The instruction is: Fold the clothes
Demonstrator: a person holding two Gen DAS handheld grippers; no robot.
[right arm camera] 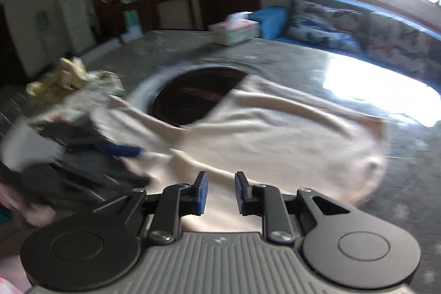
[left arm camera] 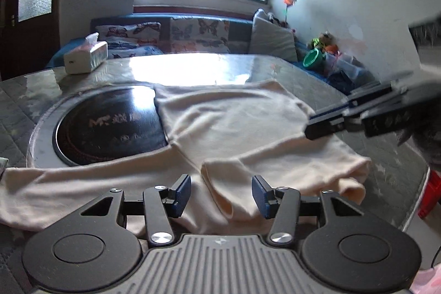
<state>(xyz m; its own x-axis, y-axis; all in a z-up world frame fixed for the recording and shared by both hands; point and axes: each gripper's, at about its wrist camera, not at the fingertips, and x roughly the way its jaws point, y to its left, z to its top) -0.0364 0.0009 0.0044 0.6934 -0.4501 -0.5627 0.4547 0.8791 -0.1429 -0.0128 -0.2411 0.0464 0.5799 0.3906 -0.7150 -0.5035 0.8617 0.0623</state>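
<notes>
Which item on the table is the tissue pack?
Start at the table, then its far left corner near the sofa. The tissue pack sits there, past the round black hotplate. It is the only white boxy thing, with a tissue sticking out on top.

Soft matt cloth garment [left arm camera: 237,123]; glossy table [left arm camera: 193,65].

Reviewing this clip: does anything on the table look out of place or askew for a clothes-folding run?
Yes. The cream garment lies partly over the round black cooktop set into the table, its left edge draped across the glass. A sleeve is folded back unevenly. Both the left gripper and right gripper are open, holding nothing.
</notes>
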